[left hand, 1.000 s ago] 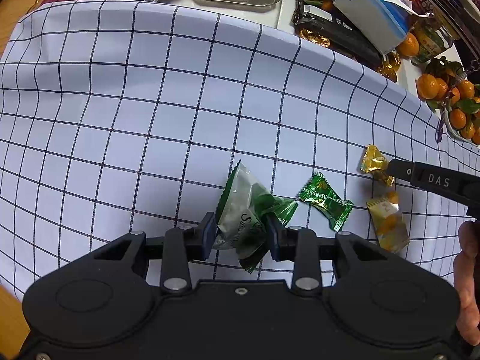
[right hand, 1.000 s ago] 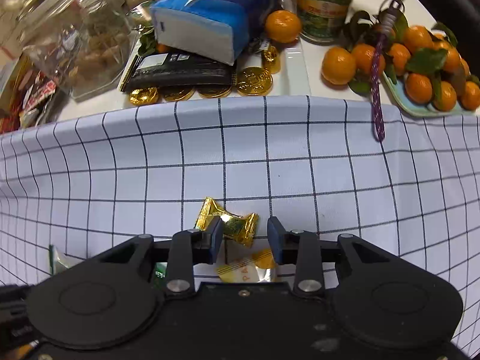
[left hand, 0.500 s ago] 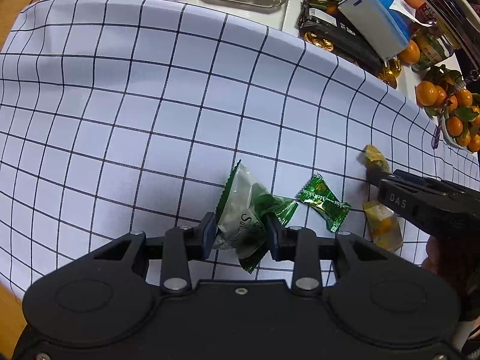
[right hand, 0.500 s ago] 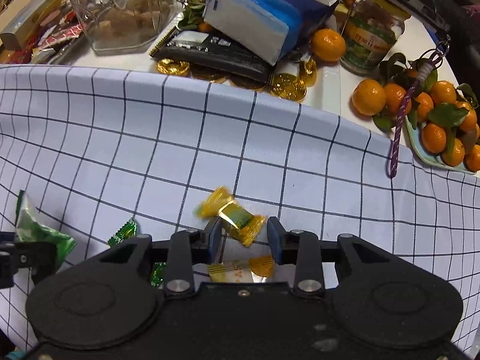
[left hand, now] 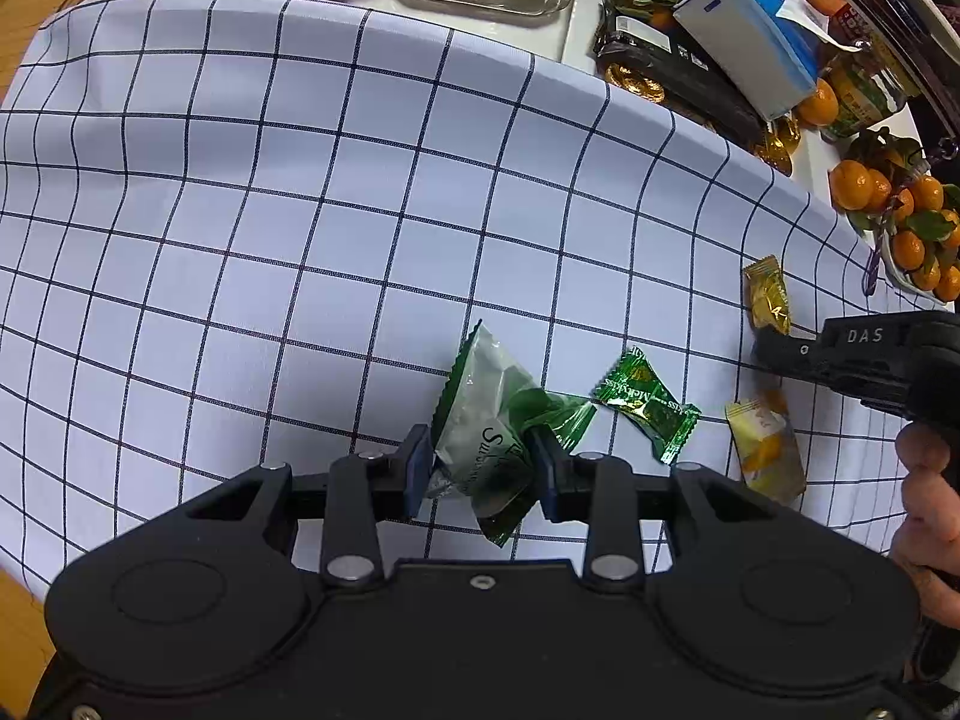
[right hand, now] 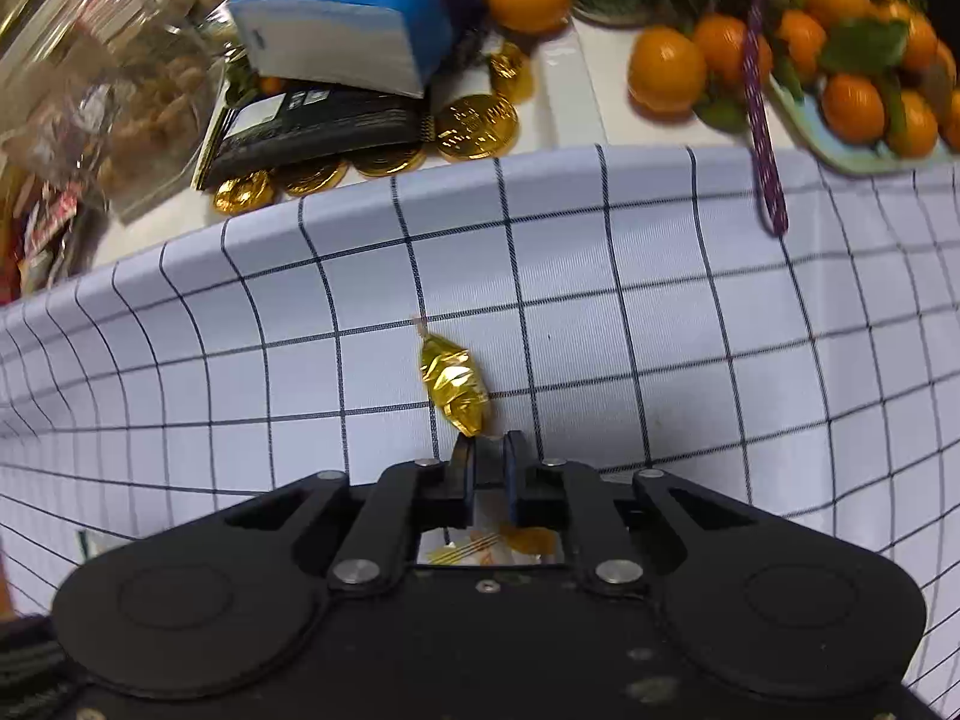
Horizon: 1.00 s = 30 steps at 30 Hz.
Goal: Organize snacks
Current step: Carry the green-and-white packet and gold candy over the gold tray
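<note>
Since the right tool (right hand: 487,447) has just been closing and its jaws now stand almost together, the relation that matters is tip to tail. The gold candy (right hand: 453,384) lies straight out on the far side of the tips. Its long axis runs near to far, the far end leaning a bit left. Only the near twisted tail sits between the jaws; the body is clear of them and rests on the checked cloth (right hand: 660,330) over the worktop. The grip looks thin, so on a lift the candy would likely hang and swing, or slip out.

Right hand (left hand: 927,510) is the nearer one to this candy. The left tool (left hand: 480,468) is well off to the left and busy: mid-width jaws clamped on a green-and-silver packet (left hand: 486,420), pads on its two sides.

The gold candy is a small, crinkled, shiny foil wrapper, fat in the middle with pinched ends. It is light, and the foil will crush easily.

Loose on the cloth between the two tools are a green candy (left hand: 645,402) and, further right, a yellow packet (left hand: 765,450) near the right tool. Tangerines (right hand: 666,69) and gold coins (right hand: 477,126) sit at the far edge, off the cloth.
</note>
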Tool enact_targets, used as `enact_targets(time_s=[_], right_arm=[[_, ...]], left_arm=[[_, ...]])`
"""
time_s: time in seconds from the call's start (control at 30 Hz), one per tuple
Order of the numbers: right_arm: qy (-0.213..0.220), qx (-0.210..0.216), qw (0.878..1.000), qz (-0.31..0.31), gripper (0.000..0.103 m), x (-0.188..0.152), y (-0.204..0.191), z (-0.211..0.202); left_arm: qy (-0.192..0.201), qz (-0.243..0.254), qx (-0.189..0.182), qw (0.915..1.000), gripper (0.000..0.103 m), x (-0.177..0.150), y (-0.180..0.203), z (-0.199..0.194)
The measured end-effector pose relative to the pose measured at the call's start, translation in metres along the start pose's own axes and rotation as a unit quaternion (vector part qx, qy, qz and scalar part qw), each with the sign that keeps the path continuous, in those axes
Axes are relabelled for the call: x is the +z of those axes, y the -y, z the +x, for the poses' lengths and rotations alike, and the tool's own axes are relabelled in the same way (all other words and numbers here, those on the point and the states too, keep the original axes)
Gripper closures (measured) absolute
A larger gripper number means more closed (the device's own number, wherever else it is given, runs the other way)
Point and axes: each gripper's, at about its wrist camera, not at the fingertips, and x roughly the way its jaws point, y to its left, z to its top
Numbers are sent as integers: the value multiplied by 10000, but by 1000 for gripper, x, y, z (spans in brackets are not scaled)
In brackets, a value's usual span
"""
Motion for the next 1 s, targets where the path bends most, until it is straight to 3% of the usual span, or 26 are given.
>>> enact_targets(time_s=[0.13,0.3,0.47,0.67,1.0], right_arm=[[82,262,9992,294,90,4,9,-14],[699,80,9967,413,77,5,6,-32],[873,66,9955,375,75,3,4,-35],[1281,-620,9895,-257,75,-3,-17,-27],[1071,-908,9888,-505,69,1,-23,-3]], left_arm=[[-7,0,-23,10000,59,0,0,0],[-16,30,-33,10000,59,2,1,1],[-47,48,16,10000,59,2,1,6],[-85,75,-7,9999,59,2,2,8],[-76,-5,-89,9999,59,3,-4,4]])
